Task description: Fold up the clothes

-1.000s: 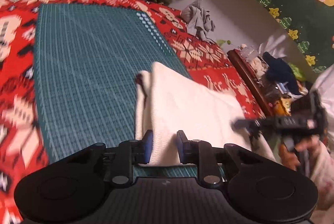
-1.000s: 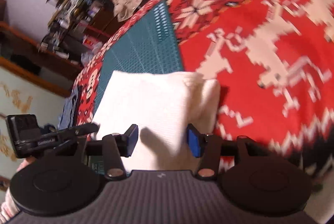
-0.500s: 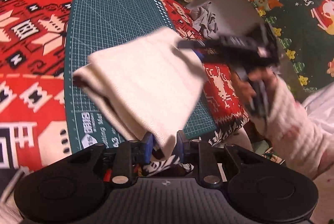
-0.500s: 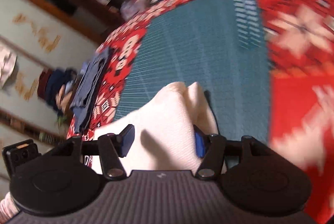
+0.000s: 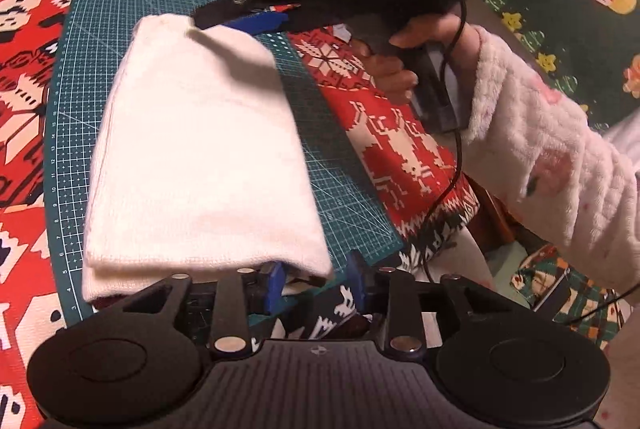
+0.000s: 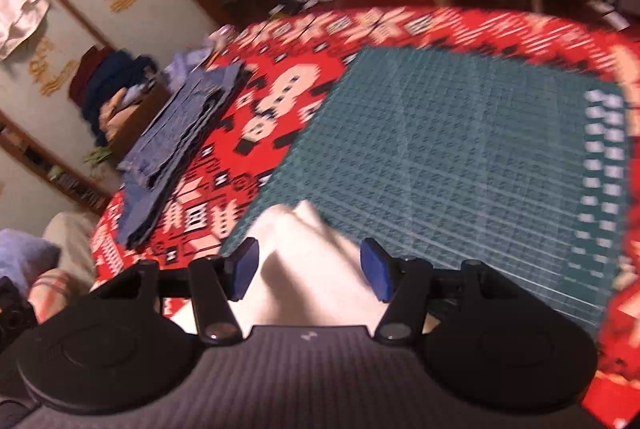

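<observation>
A folded white cloth (image 5: 200,157) lies flat on the green cutting mat (image 5: 340,189). My left gripper (image 5: 316,279) is at the cloth's near right corner. Its jaws are opening, and the corner lies loose between them, clear of the right pad. My right gripper (image 5: 240,17) reaches in over the cloth's far end, held by a hand in a fluffy white sleeve (image 5: 540,157). In the right wrist view the right gripper (image 6: 310,271) stands open, with a ridge of the white cloth (image 6: 308,253) between its blue pads.
The mat (image 6: 460,149) sits on a red patterned tablecloth (image 6: 280,97). A stack of folded blue clothes (image 6: 180,141) lies at the table's far left edge. A cable (image 5: 456,165) hangs from the right gripper. The table edge is close to the left gripper.
The cloth, gripped by my left gripper and swung round, now lies flat on the mat. The left jaws have spread off it. My right gripper has moved to the cloth's far end.
</observation>
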